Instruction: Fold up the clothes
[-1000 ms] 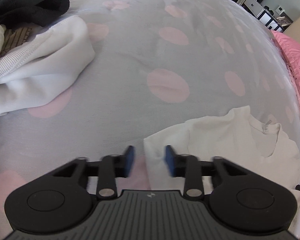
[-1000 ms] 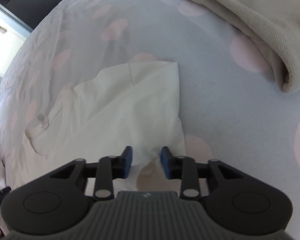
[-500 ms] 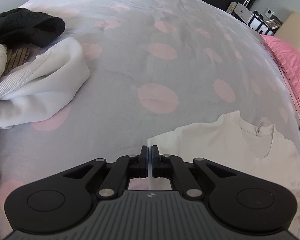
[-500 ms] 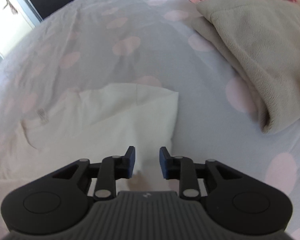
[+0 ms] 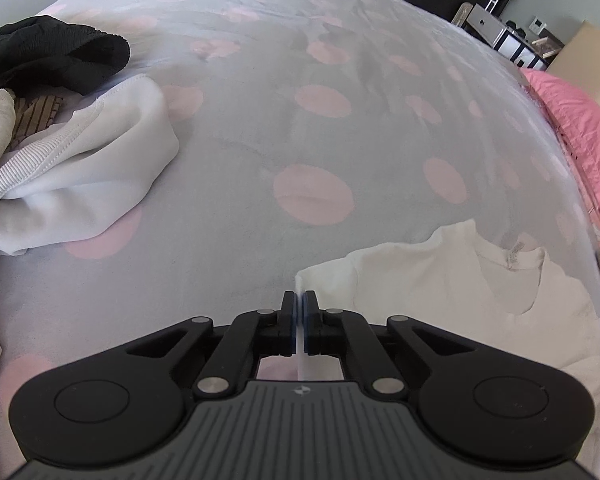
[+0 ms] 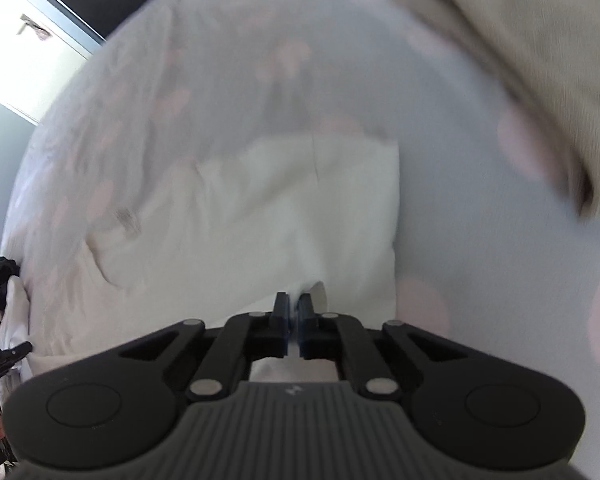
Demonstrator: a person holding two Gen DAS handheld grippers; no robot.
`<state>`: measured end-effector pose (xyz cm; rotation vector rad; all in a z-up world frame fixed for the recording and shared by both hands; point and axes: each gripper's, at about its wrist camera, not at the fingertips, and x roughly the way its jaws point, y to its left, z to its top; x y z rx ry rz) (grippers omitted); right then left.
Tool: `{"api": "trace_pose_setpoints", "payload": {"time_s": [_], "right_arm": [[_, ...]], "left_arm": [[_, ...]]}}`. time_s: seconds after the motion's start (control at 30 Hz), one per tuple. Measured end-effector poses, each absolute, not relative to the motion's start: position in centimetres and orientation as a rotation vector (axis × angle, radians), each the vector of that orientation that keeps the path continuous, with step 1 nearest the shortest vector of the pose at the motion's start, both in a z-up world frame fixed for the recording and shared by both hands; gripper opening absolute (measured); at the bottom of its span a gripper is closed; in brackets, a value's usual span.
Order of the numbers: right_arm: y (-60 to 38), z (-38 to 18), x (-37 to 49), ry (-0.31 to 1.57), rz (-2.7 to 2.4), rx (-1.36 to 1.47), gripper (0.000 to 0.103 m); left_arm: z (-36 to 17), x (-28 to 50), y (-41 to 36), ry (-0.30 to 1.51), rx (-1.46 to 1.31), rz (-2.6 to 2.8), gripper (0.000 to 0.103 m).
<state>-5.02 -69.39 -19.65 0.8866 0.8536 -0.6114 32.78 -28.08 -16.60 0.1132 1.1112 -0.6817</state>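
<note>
A white T-shirt (image 5: 452, 276) lies spread on a grey bedspread with pink dots (image 5: 300, 128), its collar and label toward the right. My left gripper (image 5: 299, 298) is shut on the shirt's left edge, a thin strip of white cloth pinched between the blue pads. In the right wrist view the same T-shirt (image 6: 284, 216) fills the middle, blurred. There my right gripper (image 6: 293, 300) is shut on the shirt's near edge, with cloth bunched up between the pads.
A pile of clothes sits at the left: a white sweatshirt (image 5: 80, 172), a black garment (image 5: 56, 54) and a striped piece. A pink quilt (image 5: 580, 136) lies at the right. A beige fleece blanket (image 6: 532, 52) covers the bed's upper right in the right wrist view.
Both grippers went from open to shut on the T-shirt's edges, the left one first, the right one in the last half second. The right view has turned blurred.
</note>
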Motion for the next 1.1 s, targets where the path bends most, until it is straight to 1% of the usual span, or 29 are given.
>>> {"api": "trace_pose_setpoints", "payload": {"time_s": [0.07, 0.13, 0.23, 0.3, 0.33, 0.37, 0.4, 0.43, 0.47, 0.6, 0.63, 0.67, 0.8, 0.87, 0.9, 0.97, 1.0, 1.1], "right_arm": [[-69.4, -18.2, -5.3, 0.779, -0.634, 0.83, 0.004], [-68.8, -17.4, -5.1, 0.745, -0.652, 0.73, 0.004], [-67.8, -18.0, -4.2, 0.744, -0.647, 0.64, 0.005], [-67.5, -18.7, -3.6, 0.772, -0.656, 0.581, 0.009], [-67.4, -18.9, -3.4, 0.793, -0.699, 0.538, 0.02], [-67.3, -19.1, -3.2, 0.814, -0.744, 0.493, 0.04], [-67.2, -19.2, -3.3, 0.822, -0.78, 0.46, 0.045], [-67.2, -19.2, -3.4, 0.828, -0.814, 0.427, 0.043], [-67.6, -19.2, -3.8, 0.824, -0.805, 0.457, 0.042], [-68.9, -19.2, -5.0, 0.812, -0.775, 0.576, 0.042], [-69.0, -19.2, -5.1, 0.815, -0.776, 0.592, 0.042], [-68.9, -19.2, -5.2, 0.819, -0.774, 0.603, 0.042], [-68.1, -19.2, -5.4, 0.866, -0.746, 0.64, 0.042], [-67.5, -19.4, -5.5, 0.903, -0.72, 0.648, 0.042], [-67.3, -19.4, -5.7, 0.91, -0.71, 0.651, 0.042], [-66.9, -19.6, -6.0, 0.919, -0.694, 0.663, 0.039], [-66.8, -19.7, -6.2, 0.921, -0.689, 0.677, 0.038], [-66.6, -20.3, -6.7, 0.937, -0.656, 0.758, 0.037]], "left_arm": [[-16.5, 32.6, -28.3, 1.097, 0.11, -0.688, 0.001], [-16.3, 32.5, -28.6, 1.072, 0.111, -0.677, 0.0], [-16.4, 32.7, -29.0, 1.046, 0.106, -0.638, 0.0], [-16.4, 32.9, -29.1, 1.019, 0.096, -0.592, 0.0], [-16.3, 33.1, -28.9, 0.999, 0.088, -0.565, 0.001], [-16.2, 33.3, -28.7, 0.985, 0.079, -0.544, 0.002], [-16.1, 33.4, -28.5, 0.987, 0.07, -0.54, 0.003], [-16.0, 33.5, -28.1, 0.992, 0.072, -0.54, 0.006], [-15.9, 33.5, -27.7, 0.993, 0.08, -0.545, 0.01], [-15.2, 31.9, -26.3, 0.968, 0.165, -0.622, 0.012], [-15.1, 31.2, -25.9, 0.962, 0.189, -0.647, 0.014], [-14.9, 30.4, -25.4, 0.957, 0.215, -0.676, 0.017], [-14.7, 26.0, -24.1, 0.934, 0.352, -0.8, 0.025], [-14.9, 23.7, -23.6, 0.927, 0.424, -0.855, 0.032], [-15.2, 22.8, -23.4, 0.933, 0.44, -0.872, 0.033], [-15.7, 21.2, -23.2, 0.943, 0.471, -0.904, 0.038], [-16.1, 20.4, -23.1, 0.954, 0.481, -0.918, 0.038], [-17.4, 19.5, -23.4, 1.026, 0.47, -0.931, 0.038]]}}
